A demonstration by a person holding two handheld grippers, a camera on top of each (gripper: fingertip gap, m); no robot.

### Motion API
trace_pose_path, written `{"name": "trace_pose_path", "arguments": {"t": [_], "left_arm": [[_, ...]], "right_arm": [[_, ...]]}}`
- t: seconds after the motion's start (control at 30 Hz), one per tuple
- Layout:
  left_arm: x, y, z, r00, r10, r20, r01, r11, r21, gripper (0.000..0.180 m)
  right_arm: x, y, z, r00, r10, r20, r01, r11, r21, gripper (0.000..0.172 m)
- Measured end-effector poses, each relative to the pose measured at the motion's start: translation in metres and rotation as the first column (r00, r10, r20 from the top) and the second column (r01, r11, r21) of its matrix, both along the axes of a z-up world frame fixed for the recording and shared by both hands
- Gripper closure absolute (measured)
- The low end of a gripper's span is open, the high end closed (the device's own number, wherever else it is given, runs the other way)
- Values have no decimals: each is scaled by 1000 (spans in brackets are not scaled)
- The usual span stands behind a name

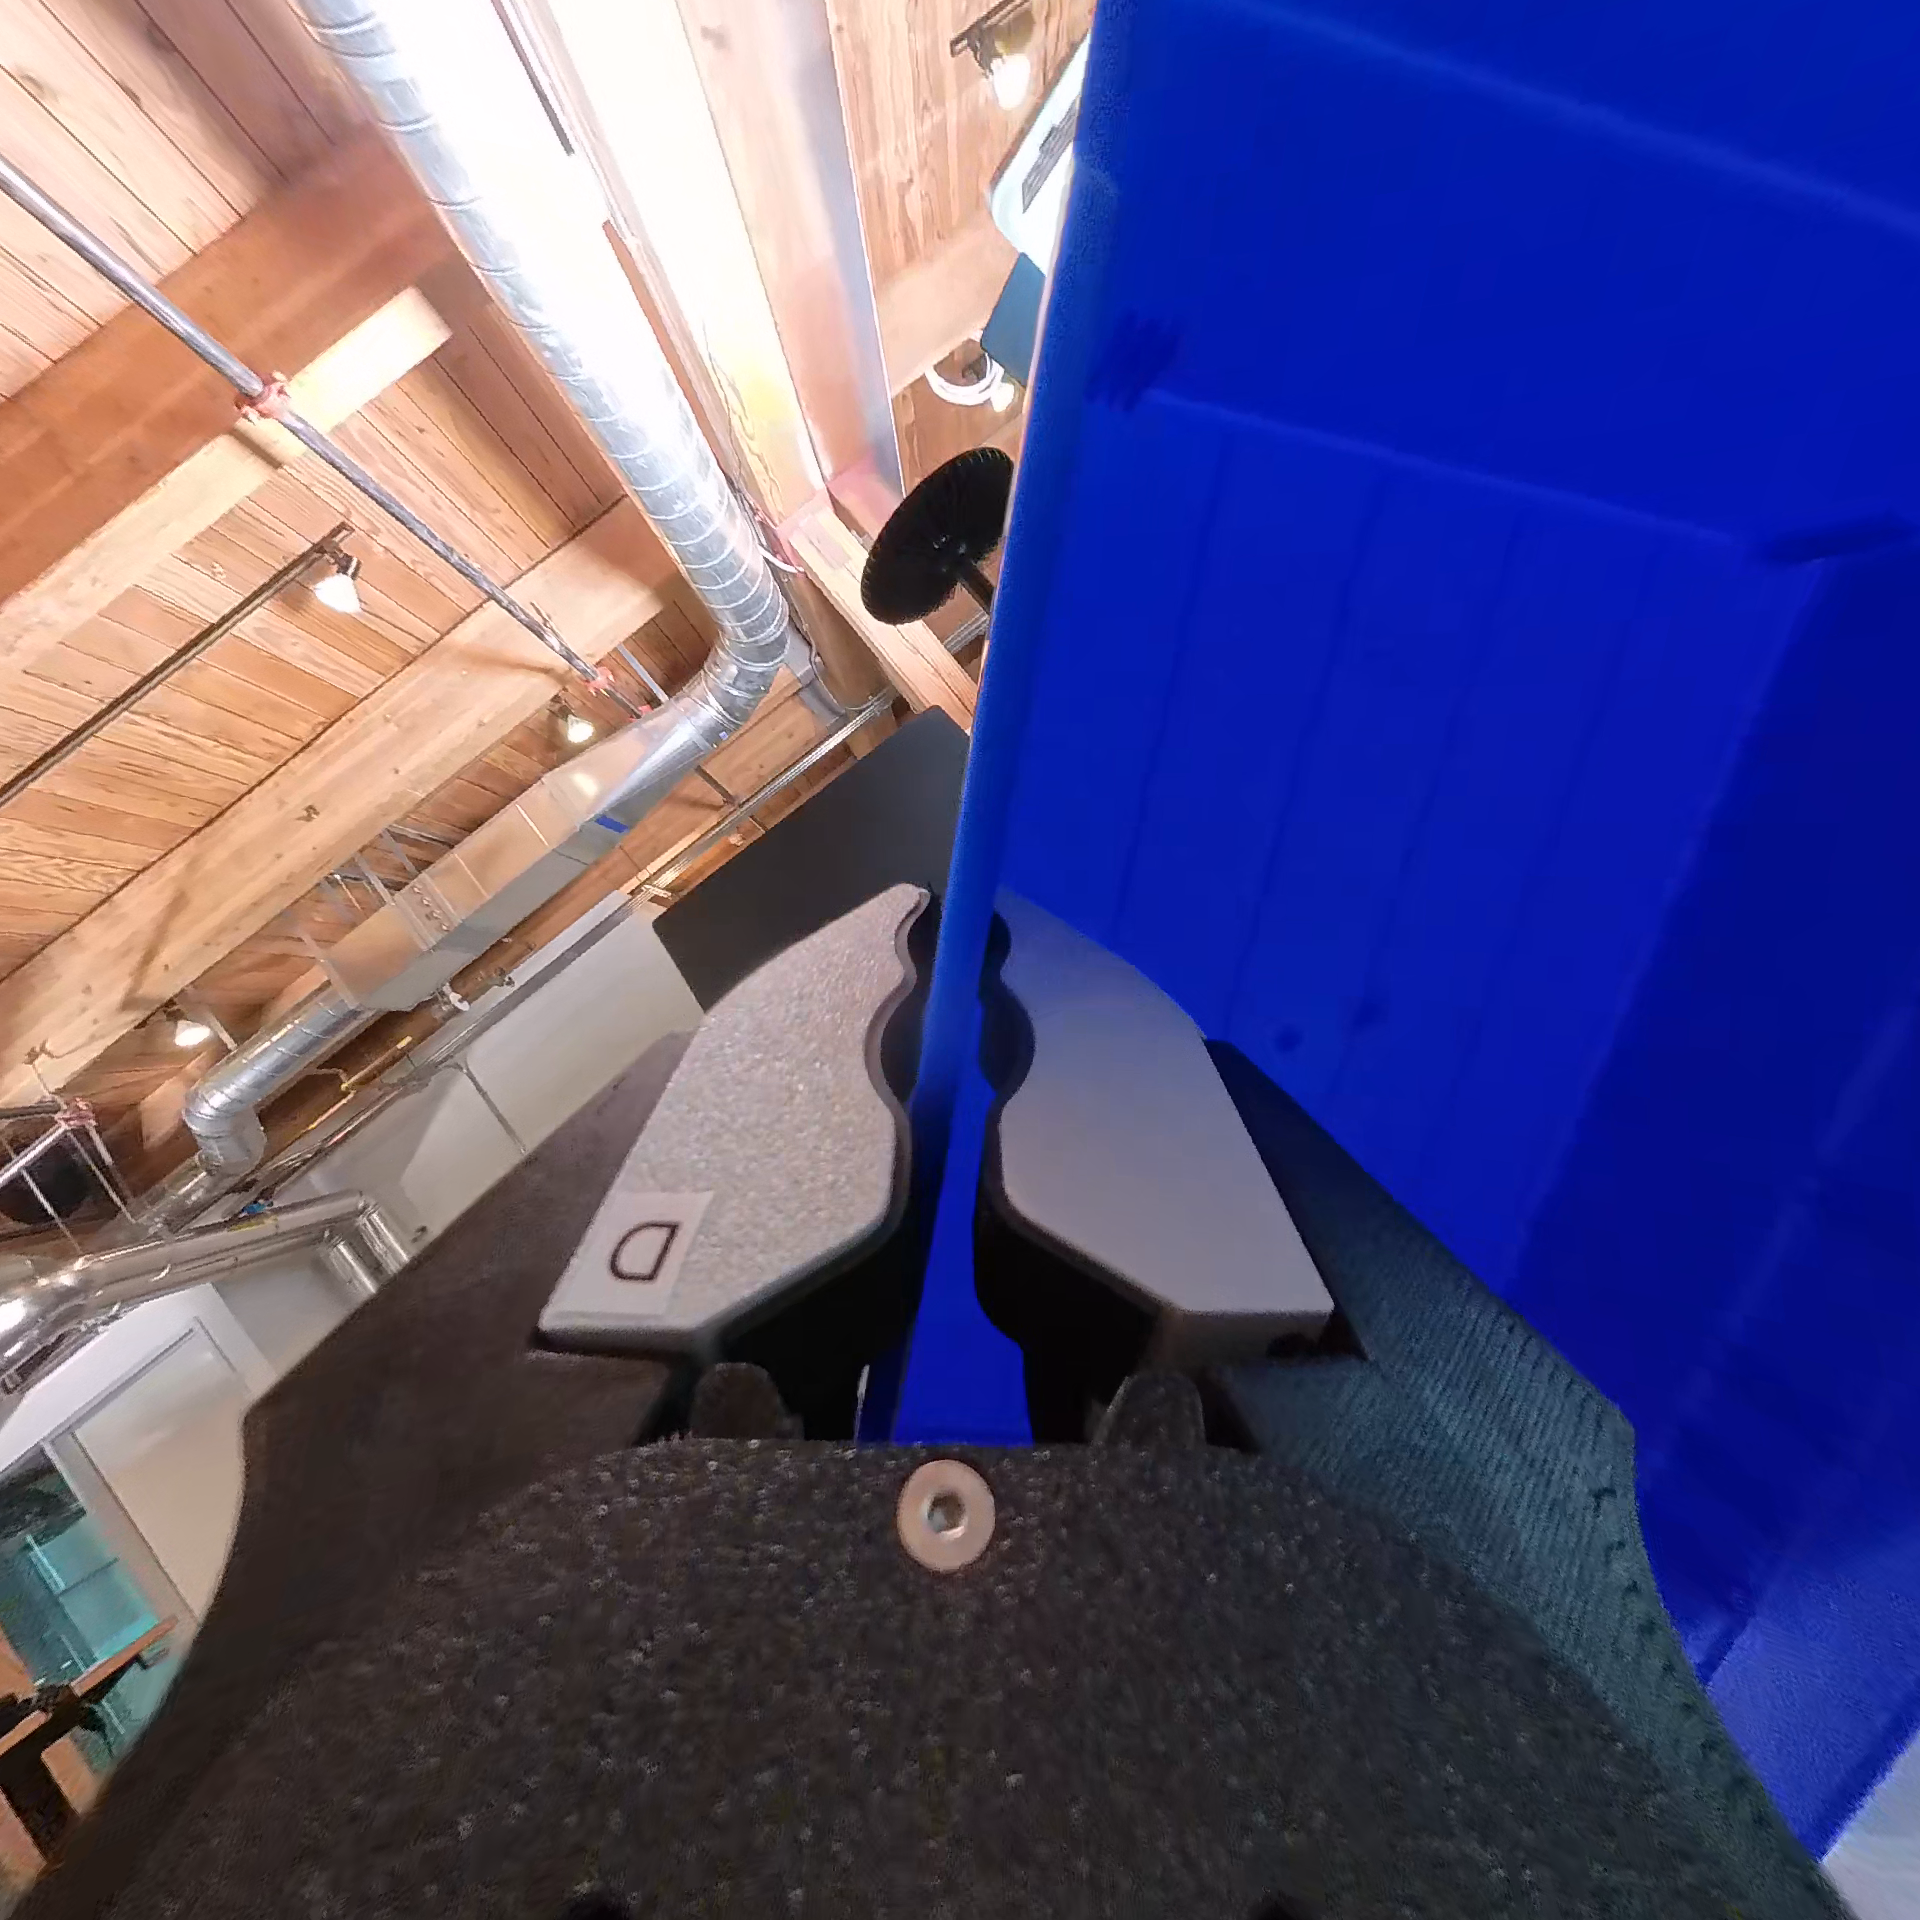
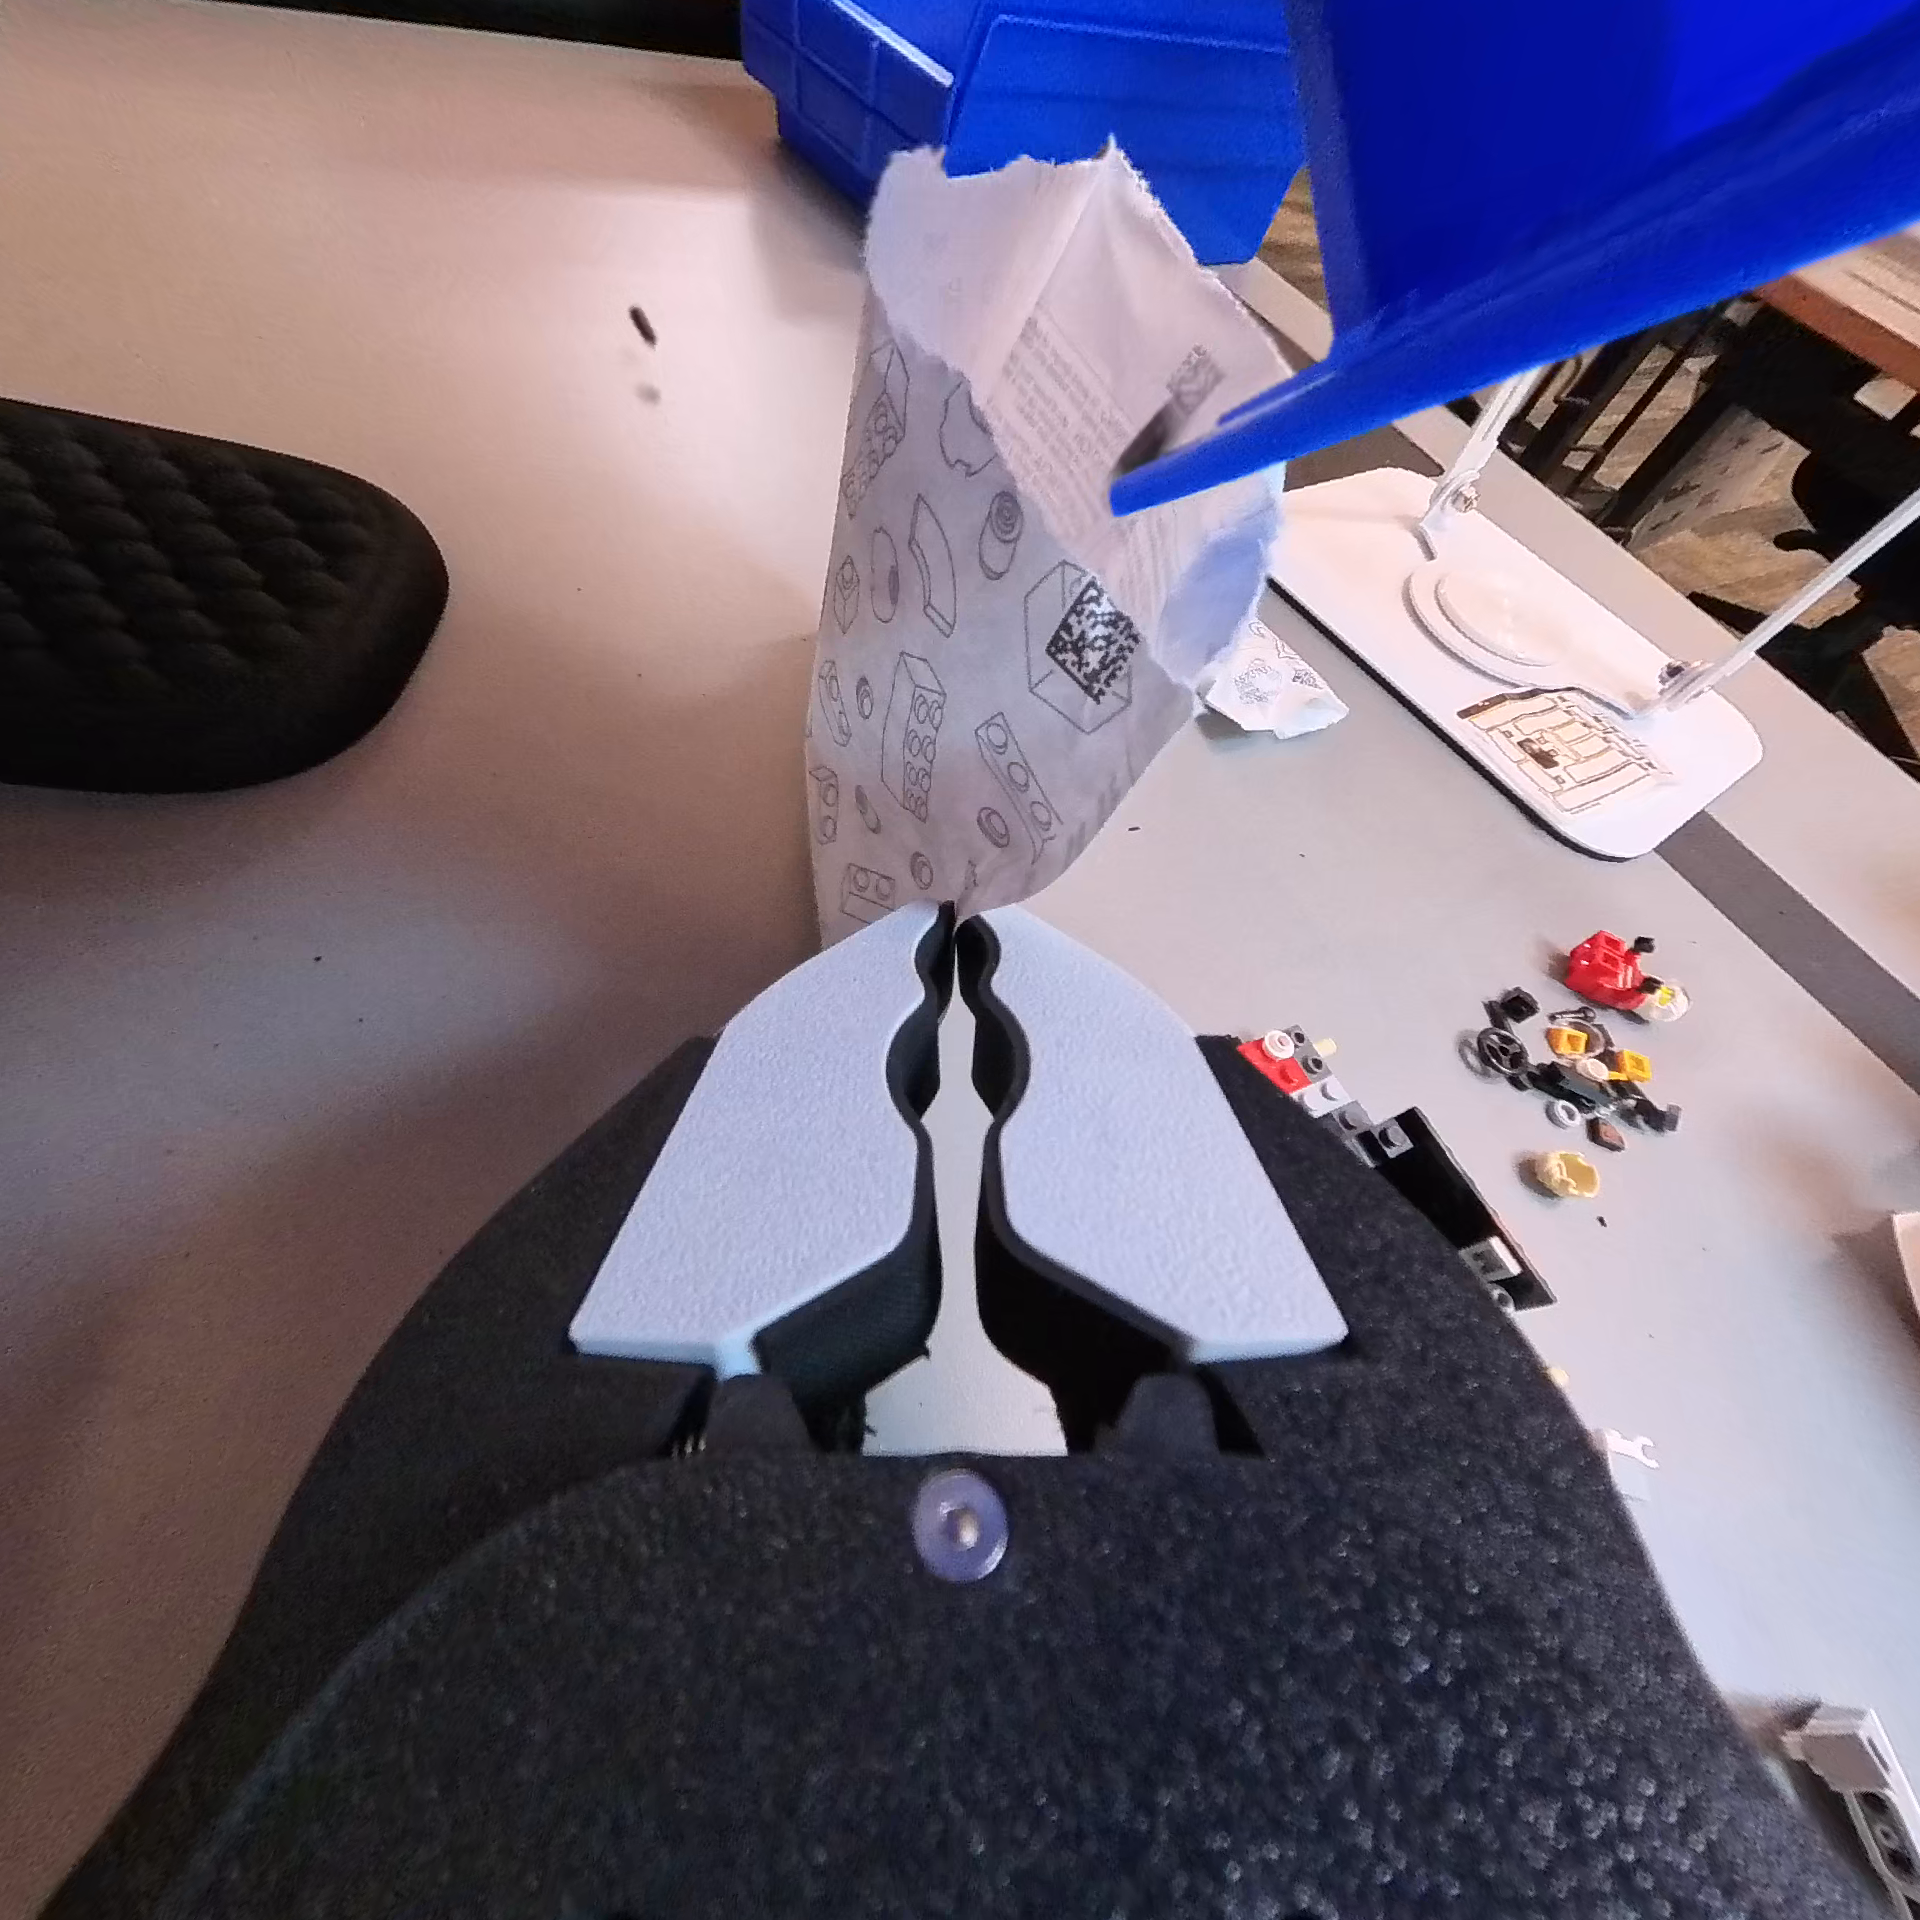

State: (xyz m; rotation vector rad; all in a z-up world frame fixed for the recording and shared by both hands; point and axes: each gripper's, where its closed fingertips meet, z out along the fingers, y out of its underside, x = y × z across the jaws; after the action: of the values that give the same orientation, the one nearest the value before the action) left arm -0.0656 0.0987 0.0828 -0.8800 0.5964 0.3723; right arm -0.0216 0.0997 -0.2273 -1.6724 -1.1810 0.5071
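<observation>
Left wrist view shows the left gripper (image 1: 951,935) clamped on the thin side wall of a blue plastic bin (image 1: 1455,727), one grey finger (image 1: 790,1091) on either side of the wall, the bin raised against a timber ceiling with silver ducts (image 1: 582,343). Across on the right wrist view, the right gripper (image 2: 951,920) pinches the bottom corner of a torn white paper bag printed with brick outlines (image 2: 966,644), its ragged open end far up beside the tilted bin (image 2: 1558,156). Small coloured toy bricks (image 2: 1569,1060) lie scattered on the grey table (image 2: 1299,935) to the right.
</observation>
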Motion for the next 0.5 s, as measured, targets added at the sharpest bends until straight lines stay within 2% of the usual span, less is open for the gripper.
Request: {"name": "trace_pose_path", "arguments": {"t": [0.23, 0.37, 0.5], "left_arm": [[-17, 9, 5, 999, 16, 50, -13, 998, -63, 175], [-55, 47, 18, 983, 65, 174, -16, 963, -268, 175], [-110, 99, 29, 944, 145, 297, 31, 856, -516, 175]], "right_arm": [[0, 0, 0, 1000, 0, 2, 0, 1000, 0, 171], [-1, -1, -1, 1000, 4, 3, -4, 1000, -3, 172], [-1, -1, 0, 1000, 6, 4, -6, 1000, -3, 172]]}}
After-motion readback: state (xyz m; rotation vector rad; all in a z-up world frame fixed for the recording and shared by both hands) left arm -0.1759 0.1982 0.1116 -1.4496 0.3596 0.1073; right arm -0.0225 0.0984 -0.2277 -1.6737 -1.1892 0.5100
